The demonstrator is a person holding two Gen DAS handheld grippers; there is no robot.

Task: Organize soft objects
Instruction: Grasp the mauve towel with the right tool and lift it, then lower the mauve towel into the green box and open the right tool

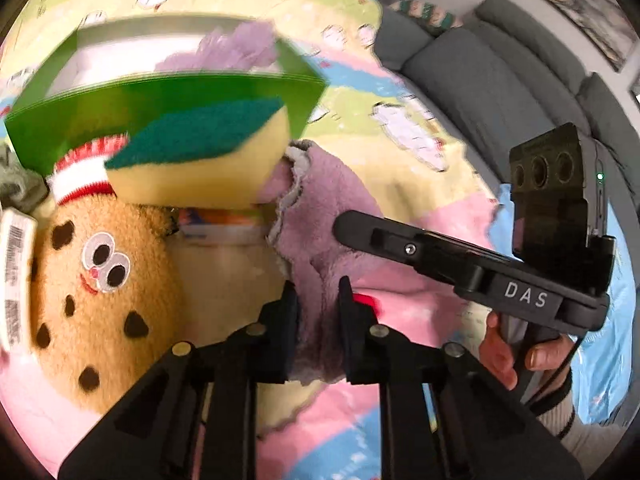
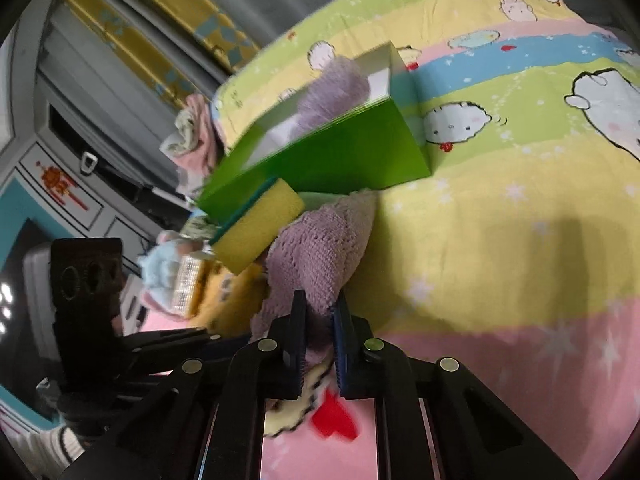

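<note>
On a cartoon-print bedsheet [image 2: 500,208], the left gripper [image 1: 318,320] and right gripper [image 2: 320,332] each pinch an edge of a purple cloth [image 1: 320,216] lying before a green box [image 2: 332,160], beside a yellow sponge [image 1: 200,160] and a cookie plush [image 1: 100,300].

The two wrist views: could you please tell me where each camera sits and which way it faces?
Left wrist: sits behind the left tongs, facing down at the purple cloth they pinch, the sponge and cookie plush; the right hand shows.
Right wrist: sits behind the right tongs, facing down at the same cloth, pinched, on the bedspread.
Shared: cloth, sponge, green box.
</note>
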